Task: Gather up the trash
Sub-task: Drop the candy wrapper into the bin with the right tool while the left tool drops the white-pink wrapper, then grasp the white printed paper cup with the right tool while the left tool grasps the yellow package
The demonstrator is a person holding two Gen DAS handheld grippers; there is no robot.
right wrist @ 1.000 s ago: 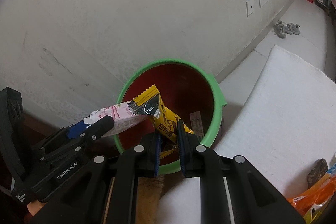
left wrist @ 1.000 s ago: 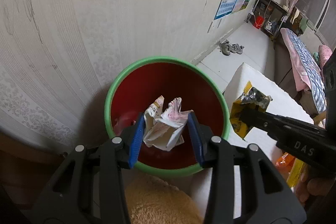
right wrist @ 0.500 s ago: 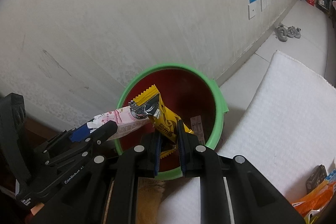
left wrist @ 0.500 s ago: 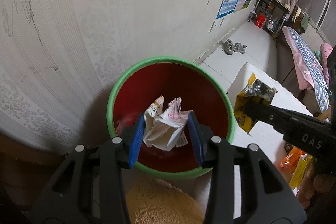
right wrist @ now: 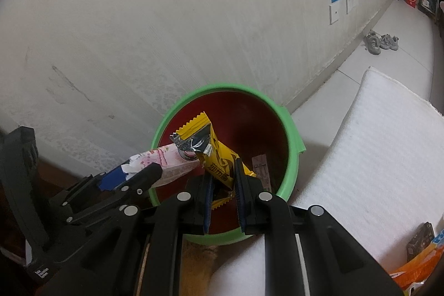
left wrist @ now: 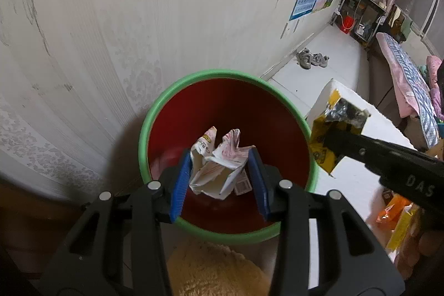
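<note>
A red bin with a green rim [left wrist: 172, 101] [right wrist: 291, 126] stands against the wall. My left gripper [left wrist: 220, 171] is shut on a crumpled white and pink wrapper [left wrist: 219, 162] and holds it over the bin's mouth; the wrapper also shows in the right wrist view [right wrist: 166, 162]. My right gripper [right wrist: 223, 185] is shut on a yellow snack wrapper [right wrist: 219, 162] over the bin; it also shows in the left wrist view [left wrist: 333, 135] at the bin's right rim. A small label [right wrist: 260, 168] lies inside the bin.
A white foam pad [right wrist: 374, 157] lies right of the bin, with orange and yellow packets [left wrist: 394, 218] [right wrist: 416, 265] on its near end. A tan fuzzy cushion [left wrist: 211, 268] is just below the bin. Shoes [left wrist: 310, 58] sit by the wall farther back.
Both grippers have risen or drawn back a little, so the bin looks smaller and lower. Both wrappers stay gripped.
</note>
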